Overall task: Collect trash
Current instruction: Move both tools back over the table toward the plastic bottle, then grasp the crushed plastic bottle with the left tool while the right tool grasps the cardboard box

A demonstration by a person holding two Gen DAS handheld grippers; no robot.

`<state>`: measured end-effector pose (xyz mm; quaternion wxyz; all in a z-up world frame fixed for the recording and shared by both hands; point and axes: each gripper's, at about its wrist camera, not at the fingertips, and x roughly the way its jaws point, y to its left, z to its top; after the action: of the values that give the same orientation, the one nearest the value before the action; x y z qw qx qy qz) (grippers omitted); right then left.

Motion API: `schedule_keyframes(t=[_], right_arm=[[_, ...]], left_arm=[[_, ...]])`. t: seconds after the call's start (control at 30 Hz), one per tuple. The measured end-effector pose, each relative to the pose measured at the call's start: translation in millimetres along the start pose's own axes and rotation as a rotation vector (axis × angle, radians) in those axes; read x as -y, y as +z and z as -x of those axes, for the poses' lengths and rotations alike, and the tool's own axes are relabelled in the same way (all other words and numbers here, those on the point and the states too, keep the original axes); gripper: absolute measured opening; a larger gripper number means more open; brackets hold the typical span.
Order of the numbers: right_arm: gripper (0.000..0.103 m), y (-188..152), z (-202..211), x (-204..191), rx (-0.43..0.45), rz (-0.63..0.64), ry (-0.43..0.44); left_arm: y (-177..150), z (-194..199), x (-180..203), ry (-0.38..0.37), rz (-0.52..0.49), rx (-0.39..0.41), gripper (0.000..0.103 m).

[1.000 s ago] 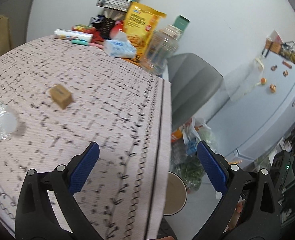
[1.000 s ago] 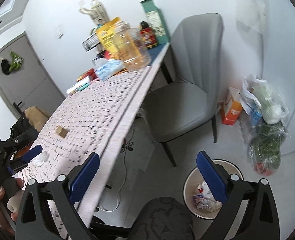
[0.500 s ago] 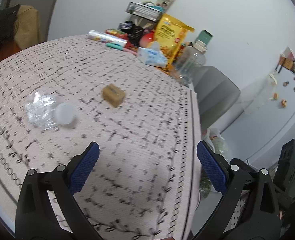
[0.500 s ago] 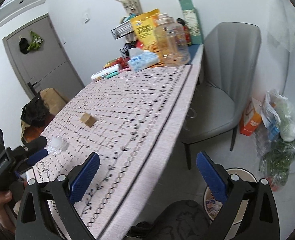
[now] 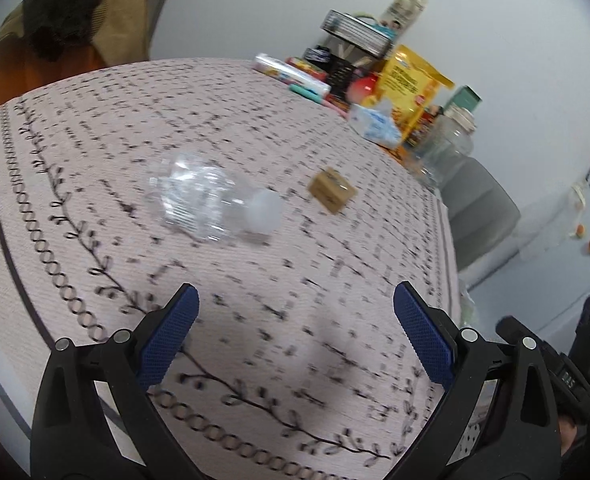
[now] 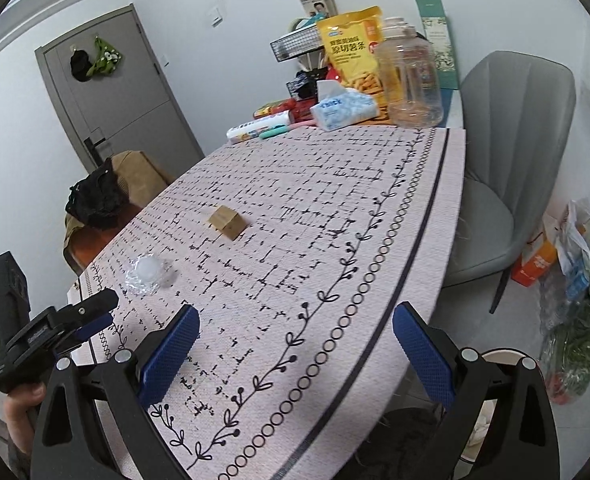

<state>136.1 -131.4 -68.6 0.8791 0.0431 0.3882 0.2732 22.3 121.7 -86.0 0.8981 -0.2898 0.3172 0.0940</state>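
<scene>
A crushed clear plastic bottle with a white cap point(image 5: 215, 204) lies on the patterned tablecloth; it also shows in the right wrist view point(image 6: 148, 276). A small brown cardboard box point(image 5: 332, 191) lies beyond it, also in the right wrist view point(image 6: 227, 221). My left gripper point(image 5: 295, 332) is open and empty, above the cloth, just short of the bottle. My right gripper point(image 6: 295, 344) is open and empty over the table's near edge. A waste bin point(image 6: 507, 356) stands on the floor, lower right, mostly hidden.
At the table's far end stand a yellow snack bag point(image 6: 355, 52), a tissue pack point(image 6: 343, 108), a clear jar point(image 6: 411, 80) and other packets. A grey chair point(image 6: 507, 168) is right of the table. Bags of groceries point(image 6: 579, 280) sit on the floor.
Both grippers swung left, toward the table. The bottle and box now sit nearer the middle of the left view. The bin slid almost out of the right view.
</scene>
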Motion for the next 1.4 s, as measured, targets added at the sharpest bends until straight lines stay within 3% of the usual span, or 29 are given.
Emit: schedule_keyframes(t=[0.27,0.47,0.63,0.87,1.03,1.2,1.33,1.4], right_arm=[[0.095,3.5,-15.1,-3.0,-0.016,0.003,0.019],[0.095,8.5,-23.2,-2.0,-0.017,-0.004,0.035],[0.095,7.8,-27.9,2.3,-0.028,-0.014,0.039],[0.095,7.2,-33.2,7.5,-0.043,-0.016,0.043],[0.095,8.2,-37.3,3.6,-0.049,-0.004,0.049],[0.095,5.6,-42.9,-6.0,-0.061,0.005,0.069],[0.095,3.7,-47.6,-16.5,-0.072,0.022,0.088],[0.095,4.1,-50.1,-22.0,-0.076,0.031,0.094]], left_arm=[[18.1,-10.3,-20.3,0.043,0.05,0.013,0.097],[31.7,-29.6,-14.2,0.1,0.08,0.008,0.097],[40.5,-42.8,-2.6,0.238,0.065,0.053,0.097],[45.0,-59.0,-1.2,0.327,0.045,0.035,0.097],[38.6,-47.2,-9.0,0.352,0.059,0.053,0.093],[30.6,-31.9,-25.6,0.355,0.093,0.051,0.08],[31.1,-20.4,-35.6,0.345,0.127,0.078,0.079],[35.2,-22.2,-33.2,0.351,0.113,0.073,0.084]])
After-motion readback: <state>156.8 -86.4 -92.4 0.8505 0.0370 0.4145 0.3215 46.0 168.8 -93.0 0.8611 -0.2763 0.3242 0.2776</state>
